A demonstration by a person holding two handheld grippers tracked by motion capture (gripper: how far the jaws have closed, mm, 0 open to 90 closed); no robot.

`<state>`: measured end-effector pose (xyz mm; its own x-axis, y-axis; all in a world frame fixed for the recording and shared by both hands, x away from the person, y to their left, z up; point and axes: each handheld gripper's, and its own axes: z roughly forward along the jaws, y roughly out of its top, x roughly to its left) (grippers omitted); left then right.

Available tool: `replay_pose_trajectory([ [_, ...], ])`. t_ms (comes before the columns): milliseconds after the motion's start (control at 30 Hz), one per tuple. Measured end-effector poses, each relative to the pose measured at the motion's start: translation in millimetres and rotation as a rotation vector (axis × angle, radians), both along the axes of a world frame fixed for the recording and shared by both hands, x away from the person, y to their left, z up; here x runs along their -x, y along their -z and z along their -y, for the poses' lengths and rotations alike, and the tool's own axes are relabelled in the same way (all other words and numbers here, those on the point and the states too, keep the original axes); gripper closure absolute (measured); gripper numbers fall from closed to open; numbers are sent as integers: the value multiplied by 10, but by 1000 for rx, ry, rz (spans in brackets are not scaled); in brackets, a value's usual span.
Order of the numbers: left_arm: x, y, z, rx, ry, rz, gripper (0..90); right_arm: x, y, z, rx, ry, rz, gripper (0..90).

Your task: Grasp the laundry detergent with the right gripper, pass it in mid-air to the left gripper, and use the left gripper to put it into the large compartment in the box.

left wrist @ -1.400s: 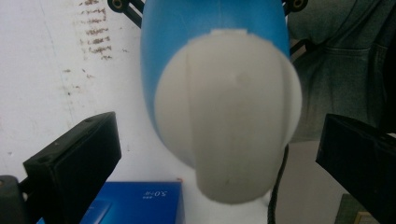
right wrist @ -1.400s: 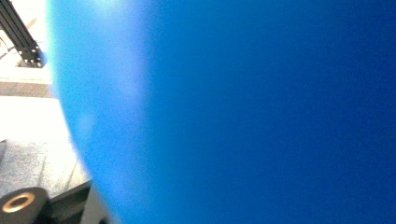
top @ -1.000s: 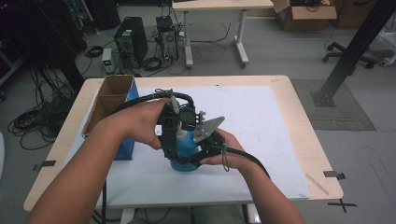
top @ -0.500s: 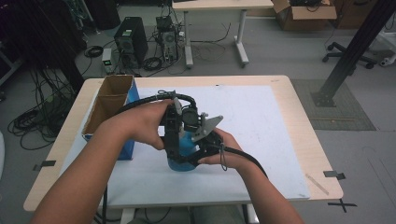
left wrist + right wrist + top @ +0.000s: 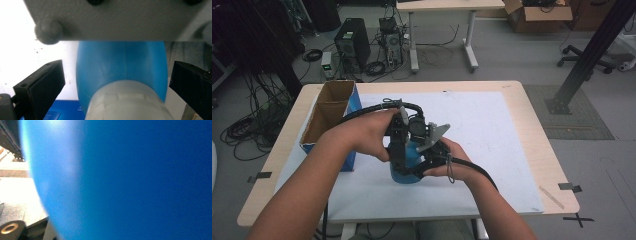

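A blue bottle (image 5: 404,169) stands upright on the white mat (image 5: 492,130) in the middle of the table. My left gripper (image 5: 404,150) comes down over its top. In the left gripper view its jaws stand apart on either side of the blue bottle (image 5: 122,67) and its pale threaded neck (image 5: 127,100), with a gap on each side. My right gripper (image 5: 418,167) comes in from the right and is shut on the bottle's body. Its grey plate (image 5: 112,20) crosses the top of the left gripper view. The blue bottle (image 5: 137,182) lies very close in the right gripper view.
An open cardboard box (image 5: 329,115) with a blue side sits at the left of the mat. The wooden table edge (image 5: 537,150) runs along the right. Beyond the table are computer towers (image 5: 352,45), cables and another desk.
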<state>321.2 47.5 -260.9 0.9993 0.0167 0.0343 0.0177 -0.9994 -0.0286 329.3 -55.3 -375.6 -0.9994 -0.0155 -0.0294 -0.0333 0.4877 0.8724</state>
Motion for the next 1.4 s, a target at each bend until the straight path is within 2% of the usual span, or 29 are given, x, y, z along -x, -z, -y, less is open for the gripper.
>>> replay_pose_trajectory([
  [133, 3, -5, 4, 0, 3, 9, 26, 4, -5, 4, -1, 1, 1, 453],
  [167, 4, -6, 4, 3, 4, 11, 36, 21, -10, 4, -9, -2, -25, 453],
  [200, 4, -8, 6, 3, 5, 13, 46, 4, -8, 6, -1, 1, 4, 453],
  [233, 2, -7, 7, 0, 4, 16, 55, 2, -9, 5, -2, 0, 9, 453],
  [333, -6, -5, 6, -3, 6, 10, 83, 12, -13, 3, -5, -3, -8, 453],
  [1400, 13, -22, 6, 2, 35, 10, 312, 22, -32, -1, -3, 4, -9, 453],
])
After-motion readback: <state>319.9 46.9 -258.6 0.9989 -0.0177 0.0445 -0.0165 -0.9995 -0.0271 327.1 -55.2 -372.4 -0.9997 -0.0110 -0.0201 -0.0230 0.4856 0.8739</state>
